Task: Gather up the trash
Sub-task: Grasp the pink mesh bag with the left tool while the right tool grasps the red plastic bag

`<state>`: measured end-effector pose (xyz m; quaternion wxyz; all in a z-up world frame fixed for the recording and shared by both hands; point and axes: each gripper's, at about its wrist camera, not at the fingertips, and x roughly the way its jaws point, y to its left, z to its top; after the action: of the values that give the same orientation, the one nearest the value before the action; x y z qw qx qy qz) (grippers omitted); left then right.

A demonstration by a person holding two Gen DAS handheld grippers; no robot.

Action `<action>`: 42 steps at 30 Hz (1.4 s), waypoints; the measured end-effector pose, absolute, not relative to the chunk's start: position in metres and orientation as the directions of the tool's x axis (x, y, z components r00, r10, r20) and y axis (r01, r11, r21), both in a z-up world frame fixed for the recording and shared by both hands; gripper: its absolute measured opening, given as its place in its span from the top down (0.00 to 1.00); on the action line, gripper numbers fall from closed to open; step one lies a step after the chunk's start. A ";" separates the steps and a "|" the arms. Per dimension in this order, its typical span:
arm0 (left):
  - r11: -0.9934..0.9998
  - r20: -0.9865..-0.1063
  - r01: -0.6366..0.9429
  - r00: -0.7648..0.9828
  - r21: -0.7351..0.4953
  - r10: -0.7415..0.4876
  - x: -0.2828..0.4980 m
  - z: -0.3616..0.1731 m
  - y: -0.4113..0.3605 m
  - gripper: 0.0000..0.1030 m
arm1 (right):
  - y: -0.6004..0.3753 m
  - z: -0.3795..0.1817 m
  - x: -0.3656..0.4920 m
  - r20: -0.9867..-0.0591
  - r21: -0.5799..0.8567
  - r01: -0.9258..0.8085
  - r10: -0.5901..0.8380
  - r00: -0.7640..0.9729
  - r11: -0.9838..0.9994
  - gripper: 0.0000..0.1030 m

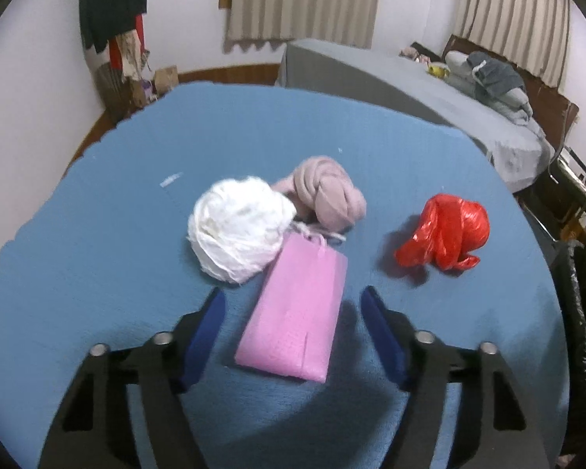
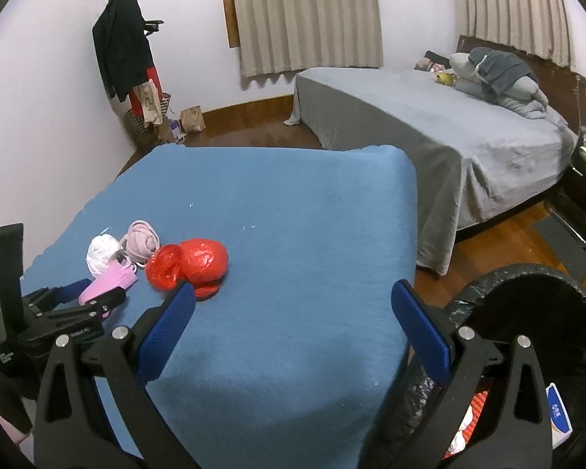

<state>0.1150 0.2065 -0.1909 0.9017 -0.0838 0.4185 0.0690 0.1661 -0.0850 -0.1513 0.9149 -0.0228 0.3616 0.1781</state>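
Note:
On the blue-covered table (image 1: pixel 97 234) lies a flat pink paper bag (image 1: pixel 297 312) with string handles. My left gripper (image 1: pixel 292 295) stands open around it, one blue pad on each side, and neither pad touches it. Just beyond the bag are a white crumpled wad (image 1: pixel 238 230) and a dusty-pink knotted bundle (image 1: pixel 324 195). A red plastic bag (image 1: pixel 445 230) lies to the right. In the right wrist view my right gripper (image 2: pixel 293 288) is open over bare blue cloth, holding nothing. The red plastic bag (image 2: pixel 191 262) is just past its left fingertip, and the left gripper (image 2: pixel 93 293) straddles the pink paper bag (image 2: pixel 105 279).
A bin with a black liner (image 2: pixel 527 312) stands off the table's right edge, some rubbish inside. Behind are a grey-covered bed (image 2: pixel 429 136), a coat stand with dark clothes (image 2: pixel 125 51), a brown paper bag (image 2: pixel 193 117) on the wooden floor and a chair (image 2: pixel 582 195).

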 end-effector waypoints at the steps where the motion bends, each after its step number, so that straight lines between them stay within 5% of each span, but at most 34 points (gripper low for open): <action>1: 0.976 -0.766 -0.196 0.641 -0.091 0.057 0.115 -0.191 0.206 0.46 | -0.085 -0.152 0.168 -0.671 0.088 -0.344 0.311 0.673 0.935 0.05; 3: 0.977 -0.763 -0.191 0.645 -0.099 0.049 0.114 -0.190 0.207 0.69 | -0.083 -0.154 0.170 -0.673 0.090 -0.348 0.314 0.670 0.933 0.05; 8: 0.975 -0.748 -0.184 0.663 -0.121 0.032 0.110 -0.185 0.207 0.81 | -0.074 -0.155 0.176 -0.672 0.090 -0.359 0.323 0.666 0.929 0.05; 25: 0.970 -0.644 -0.184 0.764 -0.161 0.038 0.105 -0.137 0.226 0.82 | -0.027 -0.169 0.202 -0.690 0.123 -0.423 0.383 0.614 0.898 0.05; 42: 0.962 -0.637 -0.222 0.767 -0.157 0.074 0.105 -0.141 0.236 0.82 | 0.031 -0.200 0.219 -0.759 0.106 -0.487 0.387 0.523 0.867 0.06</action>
<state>0.1052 0.2360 -0.1407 0.9334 -0.1120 0.3317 0.0793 0.2190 0.0309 -0.1998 0.8707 -0.0598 0.4187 0.2509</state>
